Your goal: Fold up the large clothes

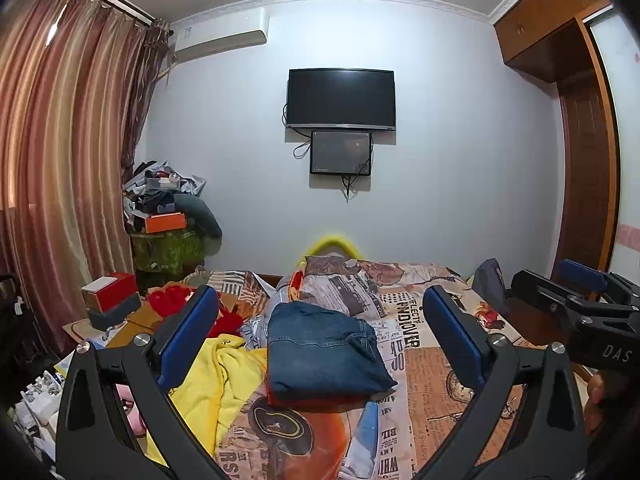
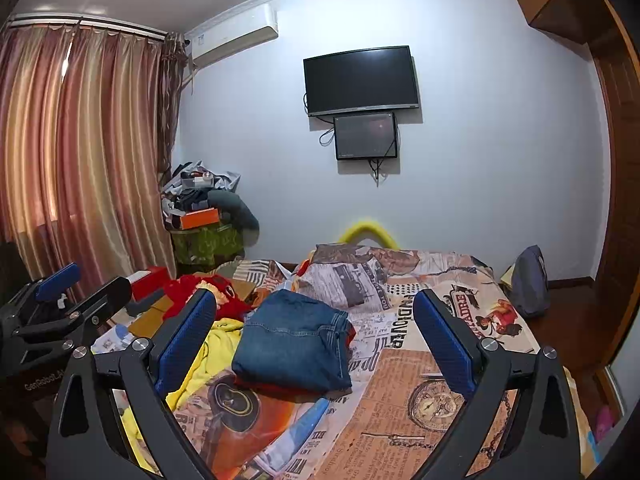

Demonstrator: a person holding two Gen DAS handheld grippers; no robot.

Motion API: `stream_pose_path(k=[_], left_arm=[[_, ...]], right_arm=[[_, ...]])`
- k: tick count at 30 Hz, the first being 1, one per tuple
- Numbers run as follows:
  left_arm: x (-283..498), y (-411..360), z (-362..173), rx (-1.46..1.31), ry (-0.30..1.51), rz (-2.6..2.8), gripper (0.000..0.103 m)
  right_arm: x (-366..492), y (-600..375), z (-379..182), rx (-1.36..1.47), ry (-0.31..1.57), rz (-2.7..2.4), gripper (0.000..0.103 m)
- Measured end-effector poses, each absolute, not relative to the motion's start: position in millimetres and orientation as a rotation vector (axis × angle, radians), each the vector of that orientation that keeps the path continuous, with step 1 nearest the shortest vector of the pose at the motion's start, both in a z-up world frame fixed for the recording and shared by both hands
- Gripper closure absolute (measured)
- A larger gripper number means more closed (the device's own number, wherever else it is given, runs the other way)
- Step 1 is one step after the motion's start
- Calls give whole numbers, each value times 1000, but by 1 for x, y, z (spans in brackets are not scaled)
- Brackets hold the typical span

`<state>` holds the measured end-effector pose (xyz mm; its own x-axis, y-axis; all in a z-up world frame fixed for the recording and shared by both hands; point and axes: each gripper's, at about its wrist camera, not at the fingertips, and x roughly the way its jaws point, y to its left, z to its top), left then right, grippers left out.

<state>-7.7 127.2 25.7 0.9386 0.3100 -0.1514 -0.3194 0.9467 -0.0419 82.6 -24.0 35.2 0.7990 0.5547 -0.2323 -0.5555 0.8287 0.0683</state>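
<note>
1. my left gripper (image 1: 320, 332) is spread wide and holds nothing. my right gripper (image 2: 316, 330) is spread wide too, with nothing in it.
2. the blue jeans (image 1: 326, 354) sit folded on the bed (image 1: 452, 376), right in front of both tools. something red (image 2: 256, 383) peeks out from under them.
3. i think the jeans are done, so the next thing to fold is the yellow cloth (image 1: 218, 380), just beside the jeans on the left.
4. to do it well, i should grab two corners, pull it flat on a bare part of the bed, then fold it edge to edge.
5. the red clothes (image 2: 208, 294) lie behind the yellow cloth, so i must pinch only one thing.
6. the boxes (image 1: 110, 298) on the left and the lumpy quilt (image 1: 352, 284) behind crowd my space.
7. i should not bump the jeans.
</note>
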Motion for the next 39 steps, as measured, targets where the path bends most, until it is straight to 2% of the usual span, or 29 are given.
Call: stream_pose_path(k=[39], left_arm=[[0, 122, 14, -77, 183, 277, 0]], right_arm=[[82, -27, 37, 8, 251, 596, 5]])
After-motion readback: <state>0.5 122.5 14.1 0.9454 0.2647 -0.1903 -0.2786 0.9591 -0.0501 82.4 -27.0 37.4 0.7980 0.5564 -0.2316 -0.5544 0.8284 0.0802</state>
